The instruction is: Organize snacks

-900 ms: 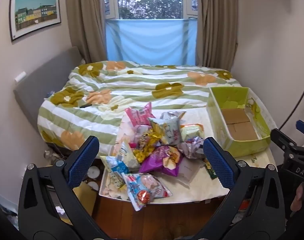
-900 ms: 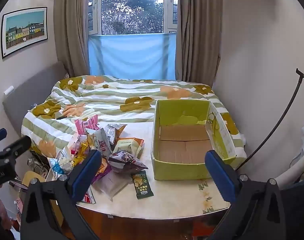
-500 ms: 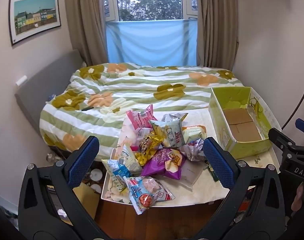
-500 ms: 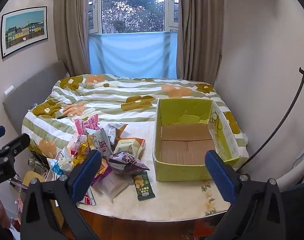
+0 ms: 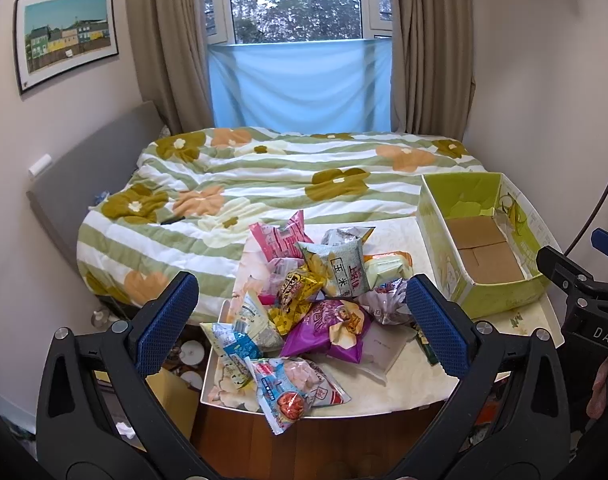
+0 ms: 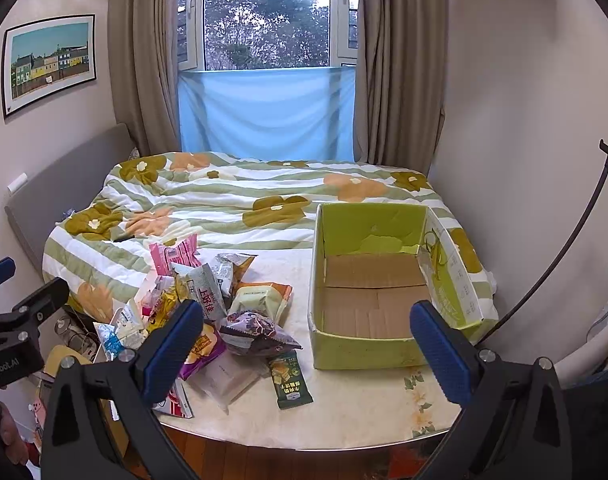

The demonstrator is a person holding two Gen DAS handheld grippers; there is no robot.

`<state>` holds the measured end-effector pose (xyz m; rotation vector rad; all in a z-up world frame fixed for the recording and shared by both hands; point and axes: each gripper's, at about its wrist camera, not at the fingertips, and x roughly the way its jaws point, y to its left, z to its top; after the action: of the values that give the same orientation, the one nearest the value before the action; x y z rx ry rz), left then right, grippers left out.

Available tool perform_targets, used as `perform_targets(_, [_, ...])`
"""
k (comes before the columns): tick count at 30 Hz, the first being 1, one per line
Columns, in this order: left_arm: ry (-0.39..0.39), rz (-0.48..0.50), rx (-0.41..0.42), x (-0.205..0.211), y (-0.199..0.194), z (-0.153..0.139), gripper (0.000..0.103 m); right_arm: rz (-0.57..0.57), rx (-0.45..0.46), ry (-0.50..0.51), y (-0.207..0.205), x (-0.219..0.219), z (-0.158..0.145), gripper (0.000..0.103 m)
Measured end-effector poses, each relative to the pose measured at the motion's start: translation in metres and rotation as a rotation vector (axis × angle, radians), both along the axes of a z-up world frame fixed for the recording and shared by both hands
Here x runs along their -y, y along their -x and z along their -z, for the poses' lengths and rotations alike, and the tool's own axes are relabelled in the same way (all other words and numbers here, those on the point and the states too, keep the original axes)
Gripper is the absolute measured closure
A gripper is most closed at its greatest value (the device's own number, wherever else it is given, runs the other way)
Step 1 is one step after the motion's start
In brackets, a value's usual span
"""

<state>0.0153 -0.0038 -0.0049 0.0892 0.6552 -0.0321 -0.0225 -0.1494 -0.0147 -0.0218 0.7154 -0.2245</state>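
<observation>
A heap of snack bags [image 5: 316, 296] [image 6: 208, 304] lies on the left part of a white table [image 6: 344, 404]. Among them are a purple chip bag [image 5: 328, 332], a pink packet [image 5: 278, 236], a dark purple pouch [image 6: 256, 332] and a small green sachet [image 6: 290, 380]. An empty green cardboard box [image 6: 384, 288] [image 5: 484, 240] stands on the table's right side. My left gripper [image 5: 302, 324] hovers open above the near edge of the heap, holding nothing. My right gripper [image 6: 312, 344] is open too, held back from the table between the heap and the box.
A bed with a green striped floral duvet [image 6: 240, 204] runs behind the table up to a curtained window [image 6: 264, 16]. Walls close in on both sides. A black stand pole [image 6: 564, 248] leans at the right. Small clutter sits on the floor left of the table [image 5: 188, 352].
Both views have lifted slightly, so the table, snacks and box sit a little lower and farther in the frames. Both grippers stay open and nothing on the table has moved.
</observation>
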Motion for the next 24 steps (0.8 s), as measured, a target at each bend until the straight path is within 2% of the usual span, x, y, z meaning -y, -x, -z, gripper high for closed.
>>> perform_targets(24, [0.009,0.005,-0.001,0.0002,-0.0009,0.001,0.001,0.006,-0.003,-0.009,-0.0014,0.0005,-0.0035,0.0])
